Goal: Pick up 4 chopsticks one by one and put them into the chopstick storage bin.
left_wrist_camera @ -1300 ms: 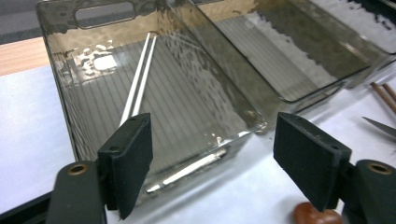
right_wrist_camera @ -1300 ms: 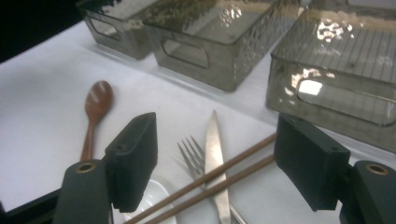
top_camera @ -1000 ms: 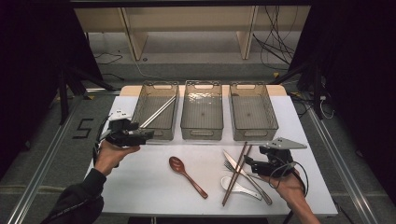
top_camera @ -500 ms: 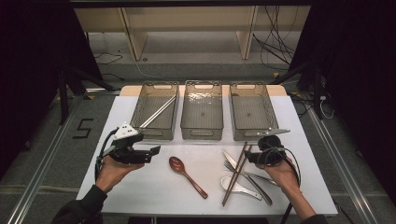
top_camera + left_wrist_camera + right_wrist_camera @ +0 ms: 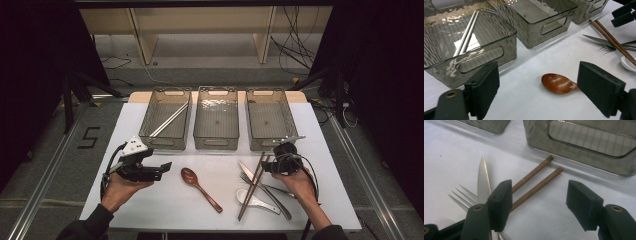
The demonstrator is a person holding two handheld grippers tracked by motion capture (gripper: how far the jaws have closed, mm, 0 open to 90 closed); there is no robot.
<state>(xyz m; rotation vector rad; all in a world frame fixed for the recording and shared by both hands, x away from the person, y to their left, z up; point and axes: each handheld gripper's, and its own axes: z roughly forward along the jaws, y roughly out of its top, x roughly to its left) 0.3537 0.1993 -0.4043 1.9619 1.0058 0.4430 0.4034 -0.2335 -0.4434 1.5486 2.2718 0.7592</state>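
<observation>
Presently the R gripper (image 5: 537,202), jaws narrowing yet gripping nothing, hovered over brown chopsticks (image 5: 536,180) lying beside the fork (image 5: 465,195): light, stiff, prone to roll; grip mid-shaft. L gripper (image 5: 537,92) stood spread, empty.

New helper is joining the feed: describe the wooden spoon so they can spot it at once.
On the white table, look in front of the three smoky clear bins, below the gap between the left and middle ones. The wooden spoon lies there alone, beside the left gripper. It is glossy reddish-brown, unlike the white spoon and steel cutlery piled further right.
</observation>
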